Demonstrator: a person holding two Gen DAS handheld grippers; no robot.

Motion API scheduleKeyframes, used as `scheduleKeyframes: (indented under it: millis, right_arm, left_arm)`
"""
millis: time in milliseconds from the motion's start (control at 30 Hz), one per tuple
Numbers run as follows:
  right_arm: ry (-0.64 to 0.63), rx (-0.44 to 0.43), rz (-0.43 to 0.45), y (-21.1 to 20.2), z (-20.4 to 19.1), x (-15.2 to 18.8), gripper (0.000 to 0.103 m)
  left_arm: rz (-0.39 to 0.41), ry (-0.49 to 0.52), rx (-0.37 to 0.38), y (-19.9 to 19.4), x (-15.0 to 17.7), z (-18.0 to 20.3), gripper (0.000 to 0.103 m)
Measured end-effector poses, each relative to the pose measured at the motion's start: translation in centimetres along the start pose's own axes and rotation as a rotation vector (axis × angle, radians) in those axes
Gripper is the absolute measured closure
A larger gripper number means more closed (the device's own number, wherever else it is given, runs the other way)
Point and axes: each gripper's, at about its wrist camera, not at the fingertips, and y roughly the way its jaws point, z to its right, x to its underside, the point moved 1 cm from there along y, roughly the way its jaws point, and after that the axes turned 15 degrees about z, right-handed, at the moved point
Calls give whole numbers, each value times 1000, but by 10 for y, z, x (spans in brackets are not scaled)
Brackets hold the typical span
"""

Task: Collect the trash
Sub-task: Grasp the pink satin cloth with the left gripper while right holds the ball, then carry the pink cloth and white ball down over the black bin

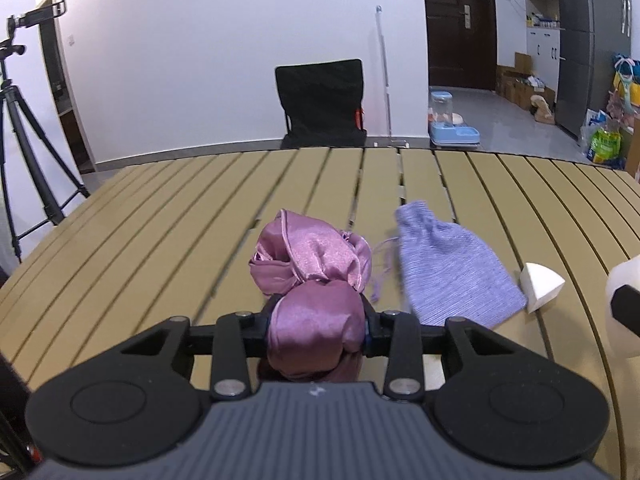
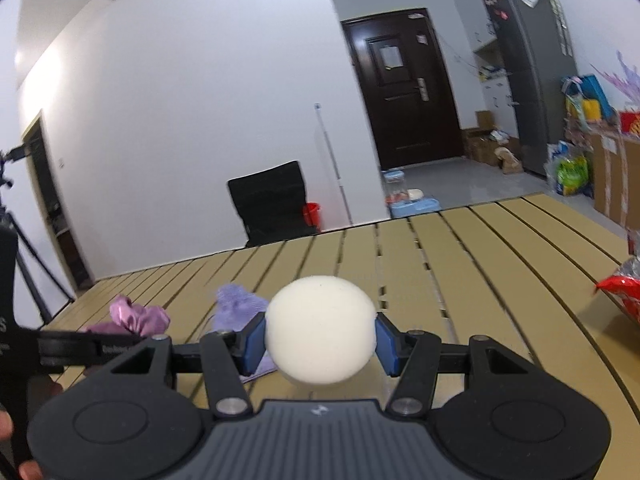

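My left gripper is shut on a pink satin pouch, lifted a little above the slatted tan table; the pouch's bunched top sticks out ahead of the fingers. Just right of it a purple knit pouch lies flat on the table, with a white foam wedge beside it. My right gripper is shut on a white foam ball, its blue pads pressing both sides. That ball also shows at the right edge of the left wrist view. A red shiny wrapper lies on the table at the far right.
A black chair stands behind the table's far edge, and a tripod stands off its left side. Beyond are a blue pet feeder, a dark door, a fridge and bags on the floor.
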Motion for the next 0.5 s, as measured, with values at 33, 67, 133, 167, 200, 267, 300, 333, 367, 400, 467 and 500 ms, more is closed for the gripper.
scheduleKeyframes:
  millis: [33,67,133,167,200,267,300,333,367,400,467,500]
  right_arm:
    - [-8,-7,0,-3,-5,0,49]
    - [-13,-14,-1,-6,-10,0,49]
    - [-25,-26,0,-13,-20,1,49]
    - [-32,-31,0,-17,-25,1,49]
    - [-39,-36,2,-21,-30,1,49]
    - [-44,-44,4,-29,-36,2,49]
    - [-45,-48,3,-33,-39,3,49]
    - [-50,-54,1,-38,-41,4,49]
    - [-55,-59,0,-42,-45,5,49]
    - [-66,-64,0,-48,-48,6,49]
    - [-95,-85,8,-58,-56,10,49]
    - [-107,-91,11,-63,-59,11,49]
  left_arm:
    - [1,-4,1,-6,1,-5,66]
    - [5,-6,4,-12,2,-10,66]
    - [15,-9,11,-24,4,-20,66]
    - [17,-14,12,-30,5,-25,66]
    - [18,-22,15,-36,7,-30,66]
    - [23,-37,20,-49,9,-37,66]
    - [27,-44,25,-56,10,-41,66]
    - [31,-50,26,-62,11,-44,66]
    - [33,-53,27,-67,12,-46,66]
    - [36,-56,30,-73,14,-49,66]
    - [42,-59,40,-84,18,-54,66]
    - [46,-57,41,-90,20,-56,66]
